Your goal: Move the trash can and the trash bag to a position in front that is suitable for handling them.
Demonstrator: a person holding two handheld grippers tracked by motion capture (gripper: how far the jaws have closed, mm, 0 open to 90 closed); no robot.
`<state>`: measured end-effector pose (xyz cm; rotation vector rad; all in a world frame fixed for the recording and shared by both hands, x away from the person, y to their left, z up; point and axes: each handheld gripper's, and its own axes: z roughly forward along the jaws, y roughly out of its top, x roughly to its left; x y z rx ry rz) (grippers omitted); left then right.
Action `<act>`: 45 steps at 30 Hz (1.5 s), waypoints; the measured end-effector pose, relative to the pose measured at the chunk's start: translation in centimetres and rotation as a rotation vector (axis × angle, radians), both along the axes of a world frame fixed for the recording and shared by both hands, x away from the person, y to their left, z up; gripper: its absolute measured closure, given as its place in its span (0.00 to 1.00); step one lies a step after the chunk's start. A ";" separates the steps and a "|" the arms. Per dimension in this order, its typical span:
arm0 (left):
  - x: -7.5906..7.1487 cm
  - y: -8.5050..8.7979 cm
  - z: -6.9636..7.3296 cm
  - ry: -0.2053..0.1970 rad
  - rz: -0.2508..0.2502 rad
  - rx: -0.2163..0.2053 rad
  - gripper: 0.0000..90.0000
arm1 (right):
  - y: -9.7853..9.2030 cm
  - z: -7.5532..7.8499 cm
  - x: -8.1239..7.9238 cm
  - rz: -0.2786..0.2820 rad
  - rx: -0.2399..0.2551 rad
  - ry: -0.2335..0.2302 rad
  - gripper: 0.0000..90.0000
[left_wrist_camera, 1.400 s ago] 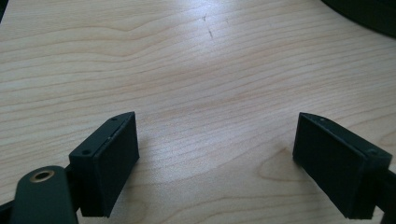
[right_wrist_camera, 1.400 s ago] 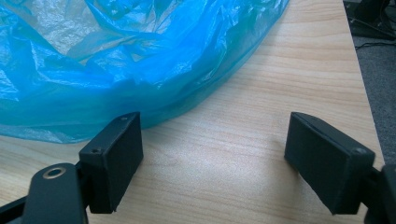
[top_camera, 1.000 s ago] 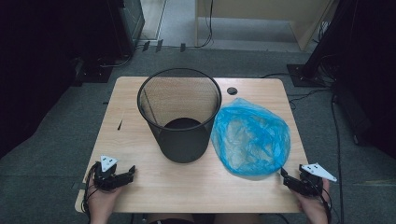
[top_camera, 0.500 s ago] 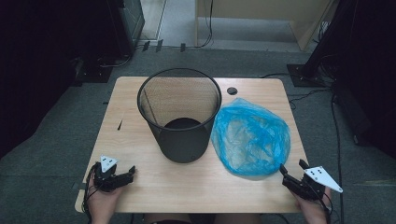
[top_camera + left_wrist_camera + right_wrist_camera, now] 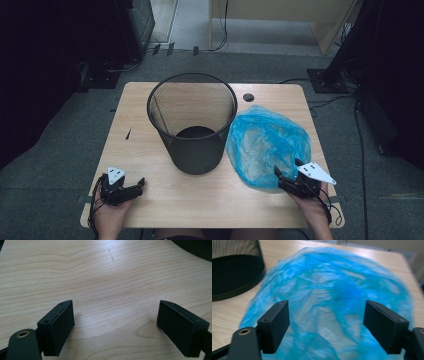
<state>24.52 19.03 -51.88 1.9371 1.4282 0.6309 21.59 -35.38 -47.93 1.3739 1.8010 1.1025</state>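
We have our right gripper (image 5: pixel 289 174) at the near edge of the blue plastic bag (image 5: pixel 267 145), at about five o'clock on the wooden table (image 5: pixel 150 145). Its jaws stand wide apart and have just been opening further; in the right gripper view the bag (image 5: pixel 332 297) lies ahead of and between them, and the pads do not yet press on it. The bag is a loose, crumpled heap, lying just to the three o'clock side of the black mesh wastebasket (image 5: pixel 192 122), whose wall it appears to touch.

We judge the bag very light, soft and limp: it will collapse and fold under any pinch, and thin film of this kind tends to be slippery. A grip on a flat stretch may slide off, so we would close on a bunched fold or a raised ridge at the near edge, at the six o'clock side of the heap, and gather several layers at once. Lifted from one point, it will likely hang and trail.

Our left gripper (image 5: pixel 125 187) rests at about seven o'clock, its jaws open over bare wood (image 5: pixel 107 290) and holding nothing.
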 end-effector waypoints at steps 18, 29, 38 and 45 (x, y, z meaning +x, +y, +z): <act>0.0 0.0 0.0 0.000 0.000 0.000 0.17 | 3.7 -3.1 1.8 0.141 -0.106 0.204 0.10; 0.0 0.0 0.0 0.000 0.000 0.000 0.17 | 3.3 -4.3 1.9 0.173 -0.081 0.204 0.67; 0.1 0.0 0.0 0.000 -0.004 0.000 0.17 | 3.2 -4.1 1.5 0.137 -0.102 0.149 1.00; 0.1 0.0 0.0 -0.001 -0.003 -0.001 0.17 | 1.9 -2.0 1.4 0.034 0.067 0.056 1.00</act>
